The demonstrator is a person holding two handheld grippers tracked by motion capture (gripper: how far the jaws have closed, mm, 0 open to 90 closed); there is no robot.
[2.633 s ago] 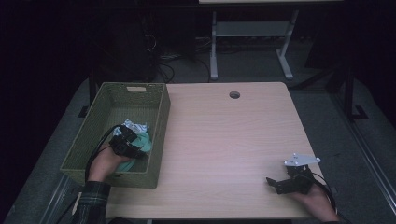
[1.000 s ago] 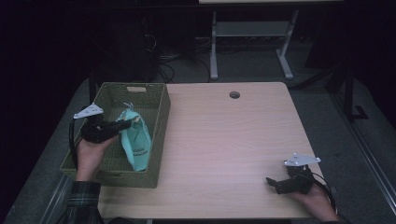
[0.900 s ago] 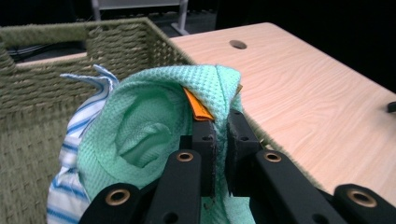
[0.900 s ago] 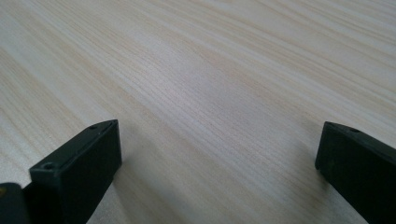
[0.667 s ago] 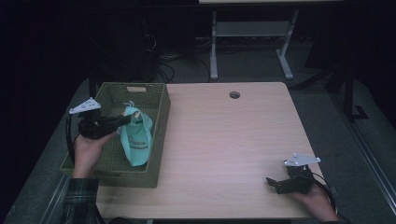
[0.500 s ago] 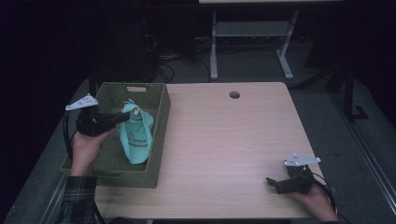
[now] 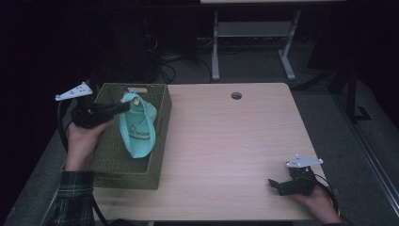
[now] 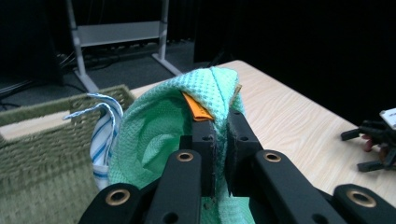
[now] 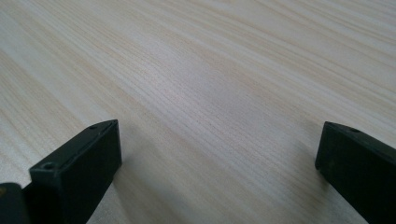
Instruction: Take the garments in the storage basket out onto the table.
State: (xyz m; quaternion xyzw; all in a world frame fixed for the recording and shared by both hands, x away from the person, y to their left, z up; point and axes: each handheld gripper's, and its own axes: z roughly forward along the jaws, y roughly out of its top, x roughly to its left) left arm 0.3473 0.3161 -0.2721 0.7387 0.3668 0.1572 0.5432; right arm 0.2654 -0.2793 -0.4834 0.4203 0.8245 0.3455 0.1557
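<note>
**While the cloth hangs over the basket: which way to the table**

Hanging from my left gripper [image 7: 123, 107], the mint-green waffle cloth [image 7: 137, 129] droops long-axis downward, its top fold pinched and its lower end dangling inside the green woven basket [image 7: 160, 141]. Printed lettering shows on the side facing the high view; an orange tag [image 8: 196, 108] sits just above the pinch.

- Left jaws: clenched on the cloth's upper fold, fabric bunched between the pads, gripper lying roughly level and pointing toward the table's middle.
- A blue-and-white striped cloth [image 8: 103, 135] sits just beside the green one, on the basket side of the gripper's view; touching or not, I cannot tell.
- Basket stands at the left end of the light wood table [image 7: 235, 150]; bare tabletop lies to the cloth's right, past the basket's near wall.
- Right gripper [image 7: 282, 184] rests at the table's near right corner, well apart from the cloth, jaws spread wide with nothing between them.

Judgement: the left hand is far nearer and owns the move. The cloth's tail must clear the right-hand wall before any travel across.
</note>
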